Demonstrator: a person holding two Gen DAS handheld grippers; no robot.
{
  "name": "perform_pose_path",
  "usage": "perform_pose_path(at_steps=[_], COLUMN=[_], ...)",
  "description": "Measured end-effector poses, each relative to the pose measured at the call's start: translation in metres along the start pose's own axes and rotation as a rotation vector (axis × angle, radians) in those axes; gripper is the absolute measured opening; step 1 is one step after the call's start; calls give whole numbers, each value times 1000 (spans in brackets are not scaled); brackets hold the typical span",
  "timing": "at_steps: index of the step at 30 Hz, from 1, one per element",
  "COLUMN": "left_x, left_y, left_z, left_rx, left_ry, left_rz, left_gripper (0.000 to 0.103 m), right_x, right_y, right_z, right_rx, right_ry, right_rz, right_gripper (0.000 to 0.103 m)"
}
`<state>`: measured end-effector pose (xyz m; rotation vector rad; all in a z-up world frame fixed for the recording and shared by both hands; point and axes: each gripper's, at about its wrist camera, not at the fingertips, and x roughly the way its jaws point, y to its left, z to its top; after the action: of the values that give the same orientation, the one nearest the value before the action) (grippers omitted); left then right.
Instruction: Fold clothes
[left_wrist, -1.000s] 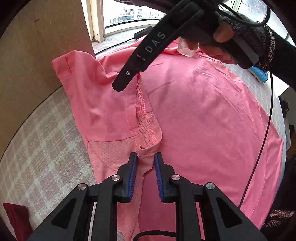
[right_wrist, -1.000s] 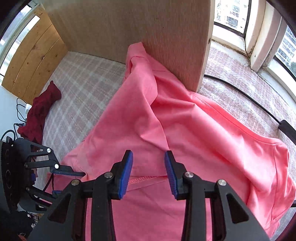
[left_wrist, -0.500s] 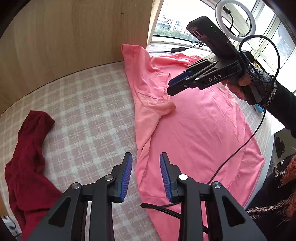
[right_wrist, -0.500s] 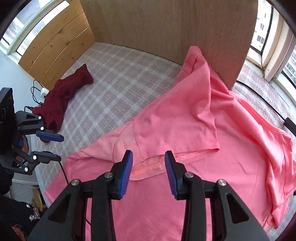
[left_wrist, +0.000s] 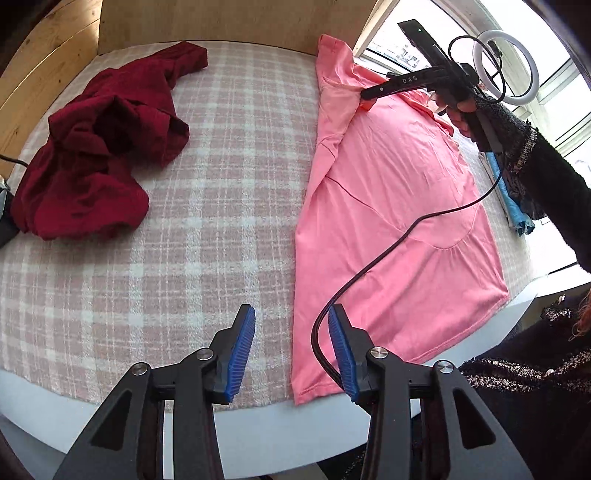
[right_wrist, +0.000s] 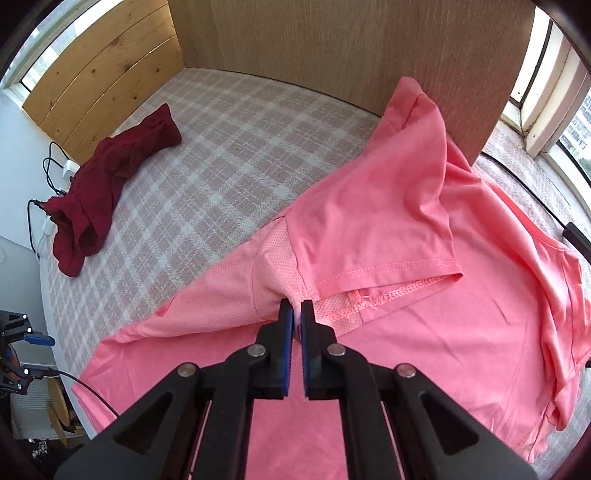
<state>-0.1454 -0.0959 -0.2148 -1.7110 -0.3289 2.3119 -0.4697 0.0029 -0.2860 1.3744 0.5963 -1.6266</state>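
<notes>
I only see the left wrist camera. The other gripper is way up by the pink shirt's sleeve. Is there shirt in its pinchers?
Observer: Yes. In the right wrist view the right gripper has its jaws closing, with pink shirt fabric between the pads, right where the sleeve joins the body.
Operator: What's under that sleeve?
Observer: A mesh panel full of tiny holes, running down the shirt's side.
Operator: Is anything next to the red clothes?
Observer: A white plug with black cables, just past the bed's edge beside the red garment.
</notes>
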Motion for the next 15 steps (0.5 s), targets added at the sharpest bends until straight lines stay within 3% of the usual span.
perform_pose_path(at_steps=[1,2,5,8,11,15], left_x=[1,1,8,16,-6,-34], left_y=[-1,-3,-6,-6,-10,0], left_z=[-8,-15,-28,-34,-58,-97], left_rx=[-4,-7,-5,-25,-20,-124], left_ry=[-2,-3,-2,14,-15,-27], left_rz=[-4,-4,8,-10,7,56], left_gripper=[39,39,40,40,40,40], right_x=[2,4,14,22,7,-50], right_y=[1,2,6,-5,-12,-18], right_z=[0,-1,-5,-5,-6,-14], right_rx=[4,0,5,122,158,75], right_ry=[20,36,89,112,122,76], right_rz=[1,-5,-48,-3,-17,-123], right_gripper=[33,36,37,40,40,40])
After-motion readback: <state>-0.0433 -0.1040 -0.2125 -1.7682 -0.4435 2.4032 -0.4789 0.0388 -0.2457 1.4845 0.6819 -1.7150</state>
